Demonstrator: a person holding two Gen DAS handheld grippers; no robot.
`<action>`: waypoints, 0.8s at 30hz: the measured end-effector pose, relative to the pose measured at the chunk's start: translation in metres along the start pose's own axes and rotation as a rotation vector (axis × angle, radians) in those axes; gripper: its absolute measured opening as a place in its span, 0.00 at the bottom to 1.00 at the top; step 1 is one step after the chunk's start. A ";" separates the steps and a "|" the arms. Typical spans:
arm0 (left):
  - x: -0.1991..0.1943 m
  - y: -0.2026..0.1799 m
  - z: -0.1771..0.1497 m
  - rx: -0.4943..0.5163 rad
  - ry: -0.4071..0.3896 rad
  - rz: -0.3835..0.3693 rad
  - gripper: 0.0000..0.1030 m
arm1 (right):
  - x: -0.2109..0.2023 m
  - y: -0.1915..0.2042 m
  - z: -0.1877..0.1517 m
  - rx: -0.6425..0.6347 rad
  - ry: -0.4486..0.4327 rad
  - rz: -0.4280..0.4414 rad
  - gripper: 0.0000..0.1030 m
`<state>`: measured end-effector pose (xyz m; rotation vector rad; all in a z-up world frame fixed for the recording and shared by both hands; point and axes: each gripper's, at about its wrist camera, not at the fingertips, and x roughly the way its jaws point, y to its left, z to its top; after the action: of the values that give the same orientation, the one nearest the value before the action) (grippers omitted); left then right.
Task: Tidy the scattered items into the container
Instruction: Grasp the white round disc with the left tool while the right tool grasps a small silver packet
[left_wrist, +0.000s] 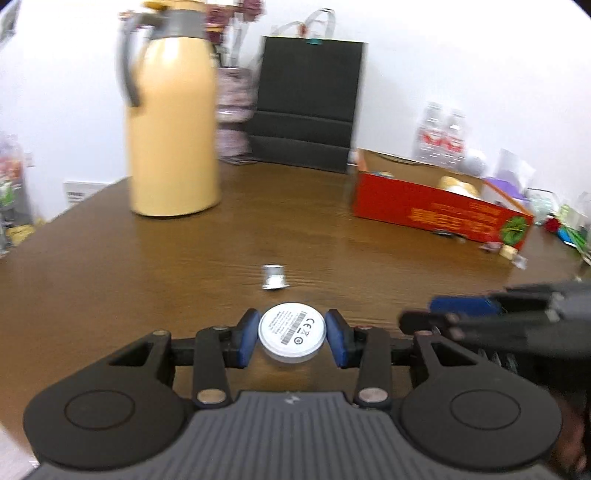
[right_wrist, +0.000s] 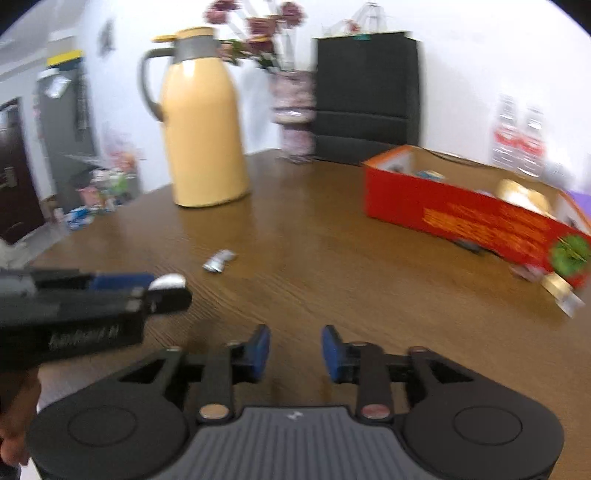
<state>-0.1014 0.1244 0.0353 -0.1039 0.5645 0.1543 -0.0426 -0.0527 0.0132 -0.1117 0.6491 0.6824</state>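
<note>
My left gripper (left_wrist: 291, 334) is shut on a round white disc (left_wrist: 291, 330) with a printed label, held above the brown table (left_wrist: 147, 266). From the right wrist view this gripper (right_wrist: 168, 291) enters at the left with the disc (right_wrist: 168, 282) at its tip. My right gripper (right_wrist: 294, 350) stands open with nothing between its blue pads; its fingers (left_wrist: 436, 319) reach in at the right of the left wrist view. A small silver wrapped item (left_wrist: 274, 277) (right_wrist: 218, 260) lies on the table ahead. The open red box (left_wrist: 439, 206) (right_wrist: 461, 206) with several items inside stands at the right.
A tall yellow thermos jug (left_wrist: 171, 122) (right_wrist: 203, 125) stands at the back left, a black paper bag (left_wrist: 308, 99) (right_wrist: 365, 96) and a flower vase (right_wrist: 293, 114) behind. Small wrapped bits (left_wrist: 508, 253) (right_wrist: 557, 291) lie by the box's near corner. Water bottles (left_wrist: 443, 136) stand at the far right.
</note>
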 end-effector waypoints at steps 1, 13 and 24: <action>-0.002 0.009 0.000 -0.013 0.001 0.022 0.39 | 0.011 0.004 0.008 0.010 0.017 0.040 0.32; 0.008 0.061 0.004 -0.139 0.023 0.139 0.39 | 0.106 0.056 0.060 -0.066 0.084 0.052 0.20; 0.013 0.059 0.006 -0.132 0.057 0.130 0.39 | 0.086 0.066 0.055 -0.190 0.143 0.042 0.08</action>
<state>-0.0980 0.1848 0.0299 -0.2005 0.6177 0.3157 -0.0047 0.0626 0.0134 -0.3255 0.7244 0.7804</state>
